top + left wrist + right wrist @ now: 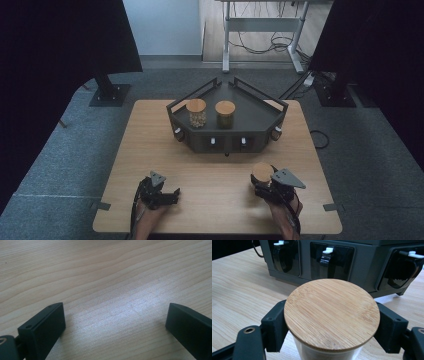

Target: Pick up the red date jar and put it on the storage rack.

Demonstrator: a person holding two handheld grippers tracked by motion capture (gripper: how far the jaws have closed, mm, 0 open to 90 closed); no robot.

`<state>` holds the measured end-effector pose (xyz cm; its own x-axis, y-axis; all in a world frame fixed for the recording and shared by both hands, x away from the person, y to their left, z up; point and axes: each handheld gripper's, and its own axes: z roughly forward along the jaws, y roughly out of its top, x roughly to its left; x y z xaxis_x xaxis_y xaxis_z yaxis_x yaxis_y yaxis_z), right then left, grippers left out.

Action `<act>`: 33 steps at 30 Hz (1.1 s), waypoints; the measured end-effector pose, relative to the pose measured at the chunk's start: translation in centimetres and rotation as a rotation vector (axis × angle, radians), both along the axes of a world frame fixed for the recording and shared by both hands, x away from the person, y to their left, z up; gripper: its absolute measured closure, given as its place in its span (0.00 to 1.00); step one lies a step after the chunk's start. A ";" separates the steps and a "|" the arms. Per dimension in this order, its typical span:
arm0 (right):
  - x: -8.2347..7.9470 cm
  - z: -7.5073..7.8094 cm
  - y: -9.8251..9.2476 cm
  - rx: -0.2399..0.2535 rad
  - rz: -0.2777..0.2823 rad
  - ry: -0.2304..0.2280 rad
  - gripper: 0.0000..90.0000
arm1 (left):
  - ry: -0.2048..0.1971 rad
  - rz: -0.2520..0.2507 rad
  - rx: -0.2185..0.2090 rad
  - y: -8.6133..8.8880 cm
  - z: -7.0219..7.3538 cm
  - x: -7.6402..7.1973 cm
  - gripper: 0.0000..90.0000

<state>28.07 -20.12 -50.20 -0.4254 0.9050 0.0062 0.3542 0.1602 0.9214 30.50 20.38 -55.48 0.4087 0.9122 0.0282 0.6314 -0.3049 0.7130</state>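
Note:
A glass jar with a round bamboo lid stands between the jaws of my right gripper, which press on its sides just under the lid. In the high view that jar is at the table's front right, with the right gripper shut on it. My left gripper rests at the front left, jaws wide open. Its view has bare wood between its two fingers, and the left gripper holds nothing. Two more lidded jars, one pale and one dark, stand in the dark grey angular tray.
The tray sits at the table's far middle, and its front wall with black recesses and white clips stands just beyond the held jar. Black stands and cables lie on the carpet around the table. A white desk frame is behind.

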 end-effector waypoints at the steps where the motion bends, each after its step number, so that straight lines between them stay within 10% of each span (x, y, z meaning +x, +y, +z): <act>1: 0.0 0.1 0.0 0.002 0.001 0.000 0.26 | 0.000 0.000 0.000 0.0 0.0 0.0 0.03; 33: 1.2 3.2 0.2 0.033 0.036 -0.002 0.26 | 0.000 0.000 0.000 0.0 0.0 0.0 0.03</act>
<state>29.30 -19.91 -46.96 -0.4576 0.8885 0.0350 0.3469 0.1421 0.9271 30.50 20.38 -55.48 0.4088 0.9122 0.0283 0.6313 -0.3051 0.7130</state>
